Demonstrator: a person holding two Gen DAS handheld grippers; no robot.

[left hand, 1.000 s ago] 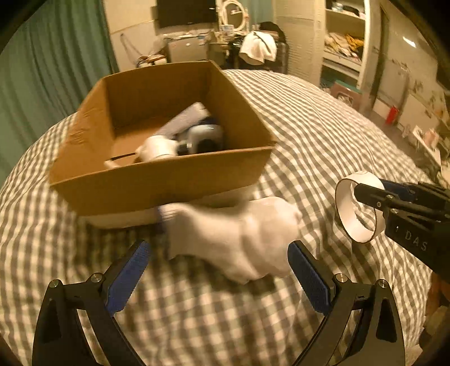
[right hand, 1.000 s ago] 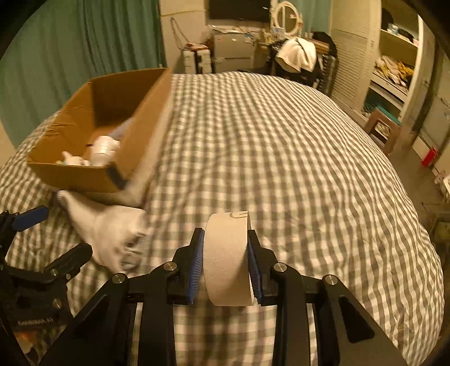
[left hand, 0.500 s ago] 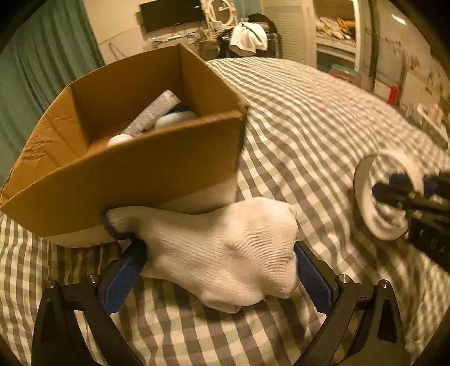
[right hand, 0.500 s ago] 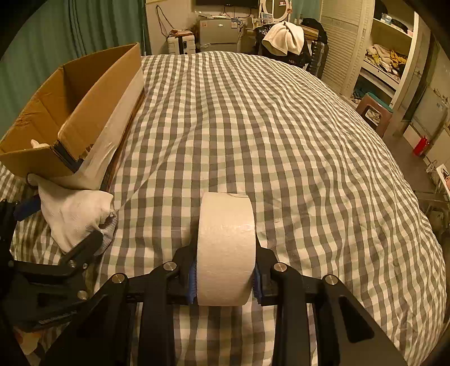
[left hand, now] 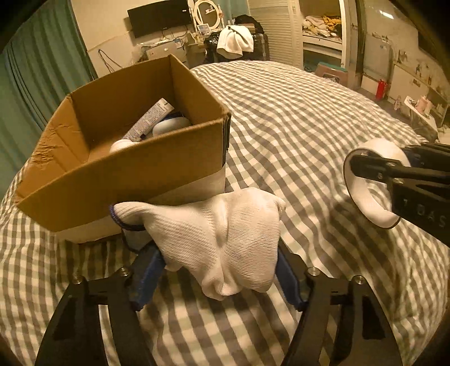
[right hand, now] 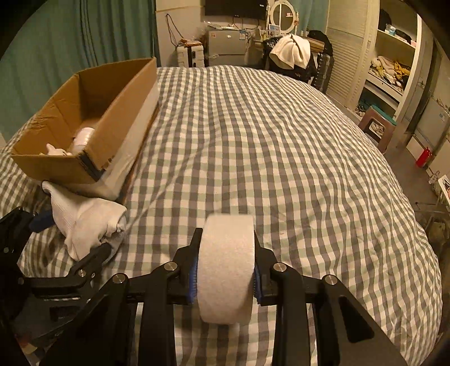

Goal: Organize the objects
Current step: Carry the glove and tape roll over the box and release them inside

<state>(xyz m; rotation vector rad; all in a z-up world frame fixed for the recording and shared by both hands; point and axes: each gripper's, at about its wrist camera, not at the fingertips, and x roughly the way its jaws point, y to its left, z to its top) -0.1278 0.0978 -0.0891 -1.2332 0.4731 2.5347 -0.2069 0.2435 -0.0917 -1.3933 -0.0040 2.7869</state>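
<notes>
My left gripper (left hand: 218, 270) is shut on a white knit glove (left hand: 222, 239) with a dark cuff, holding it just in front of the open cardboard box (left hand: 126, 174). The box holds a tube (left hand: 149, 121) and white rounded items (left hand: 171, 125). My right gripper (right hand: 225, 277) is shut on a white tape roll (right hand: 225, 267), above the checked bedspread. The roll (left hand: 374, 180) and the right gripper show at the right of the left wrist view. The glove (right hand: 87, 219) and box (right hand: 92, 121) show at the left of the right wrist view.
The checked bedspread (right hand: 267, 146) covers the bed. Green curtains (right hand: 70, 42) hang behind the box. A dresser with a mirror (right hand: 281, 14), a draped towel (right hand: 292, 53) and shelves (right hand: 393, 56) stand beyond the bed's far edge.
My left gripper has closed on the glove and lifted it beside the box. My right gripper still holds the tape roll and has shifted slightly.
</notes>
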